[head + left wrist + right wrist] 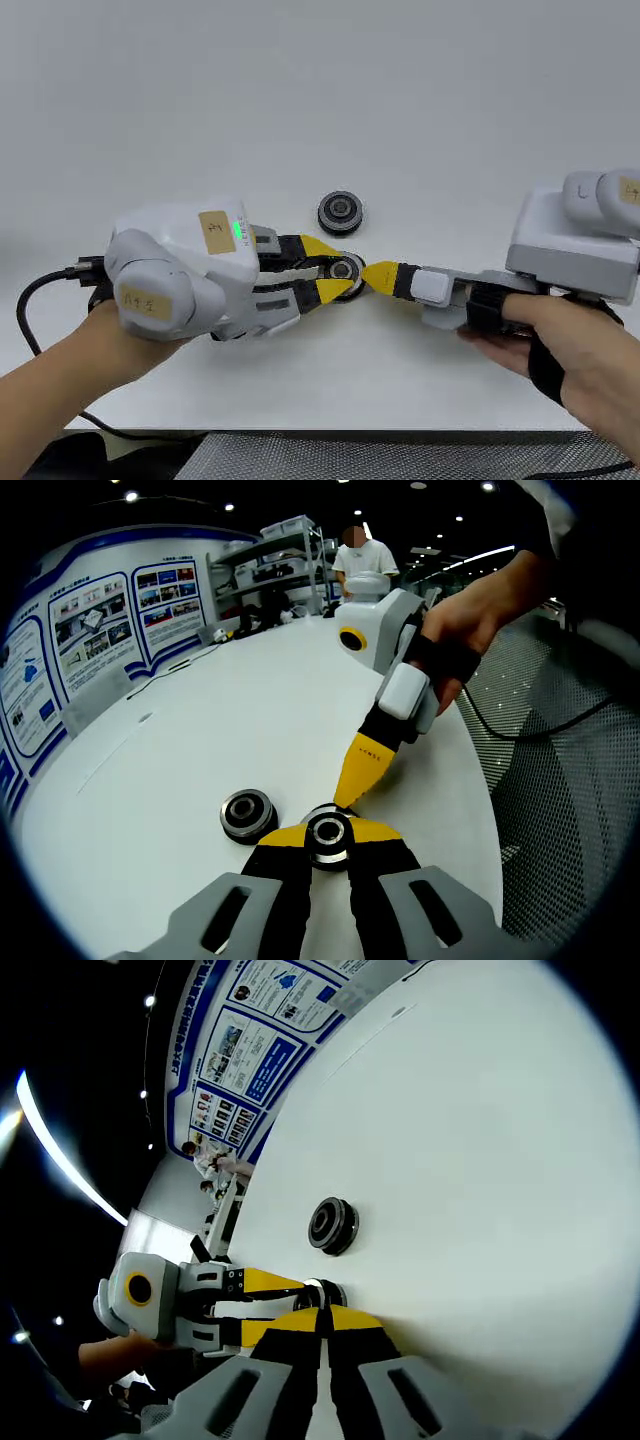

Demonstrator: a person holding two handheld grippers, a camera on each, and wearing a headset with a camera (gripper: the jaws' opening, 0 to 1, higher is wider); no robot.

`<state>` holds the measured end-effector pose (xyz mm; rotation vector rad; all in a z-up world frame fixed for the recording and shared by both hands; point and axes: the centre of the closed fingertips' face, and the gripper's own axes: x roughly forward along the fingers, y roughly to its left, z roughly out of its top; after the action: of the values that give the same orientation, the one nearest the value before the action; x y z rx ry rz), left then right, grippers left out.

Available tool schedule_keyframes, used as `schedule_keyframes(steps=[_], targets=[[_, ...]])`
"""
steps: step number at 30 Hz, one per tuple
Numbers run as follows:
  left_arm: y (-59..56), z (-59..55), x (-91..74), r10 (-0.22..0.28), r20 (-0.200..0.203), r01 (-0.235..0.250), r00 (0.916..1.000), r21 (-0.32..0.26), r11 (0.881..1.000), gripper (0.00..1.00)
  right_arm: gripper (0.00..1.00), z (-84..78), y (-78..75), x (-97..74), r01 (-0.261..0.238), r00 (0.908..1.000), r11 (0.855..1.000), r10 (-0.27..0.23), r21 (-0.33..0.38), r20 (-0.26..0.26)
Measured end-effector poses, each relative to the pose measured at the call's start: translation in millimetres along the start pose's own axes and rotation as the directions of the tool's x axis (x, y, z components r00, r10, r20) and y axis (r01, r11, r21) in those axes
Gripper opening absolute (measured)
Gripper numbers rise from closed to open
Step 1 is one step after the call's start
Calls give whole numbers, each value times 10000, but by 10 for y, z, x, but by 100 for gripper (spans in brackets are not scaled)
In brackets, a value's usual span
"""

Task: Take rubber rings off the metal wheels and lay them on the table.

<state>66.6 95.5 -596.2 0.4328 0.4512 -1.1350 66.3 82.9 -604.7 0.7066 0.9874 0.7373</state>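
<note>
Wheel (345, 268) sits clamped in my left gripper (335, 270), low over the table (300, 100), hub up. My right gripper (378, 277) meets it from the right, jaws pressed together, tips at the rim. Whether they pinch the ring (312, 816) I cannot tell. I judge the pull runs rightward. A second wheel (340, 212) lies beyond.

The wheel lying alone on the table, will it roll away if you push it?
Probably not: the wheel lies flat on the table, so it would likely slide. Its black rubber ring may grip and slow it. It looks like metal inside, so it's probably heavy for its size.
</note>
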Motion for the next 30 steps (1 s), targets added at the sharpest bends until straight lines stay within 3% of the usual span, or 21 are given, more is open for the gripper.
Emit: schedule_keyframes(steps=[9, 15, 20, 30], targets=[[-3, 4, 3, 11, -6, -10, 10000, 23, 10000, 12, 2, -7, 1, -12, 188, 9997, 9990, -180, 405, -193], [-4, 6, 4, 25, -24, -25, 10000, 28, 10000, 12, 1, -9, 21, -14, 627, 9975, 9977, -635, -254, -312], [-3, 5, 3, 33, -25, -33, 10000, 34, 10000, 12, 0, 0, 32, -9, 1148, 9921, 9786, -1216, -1708, -299], [12, 0, 4, -3, -73, 3, 10000, 27, 10000, 12, 0, 13, 85, 18, 933, 9951, 9838, -972, -1528, -183]])
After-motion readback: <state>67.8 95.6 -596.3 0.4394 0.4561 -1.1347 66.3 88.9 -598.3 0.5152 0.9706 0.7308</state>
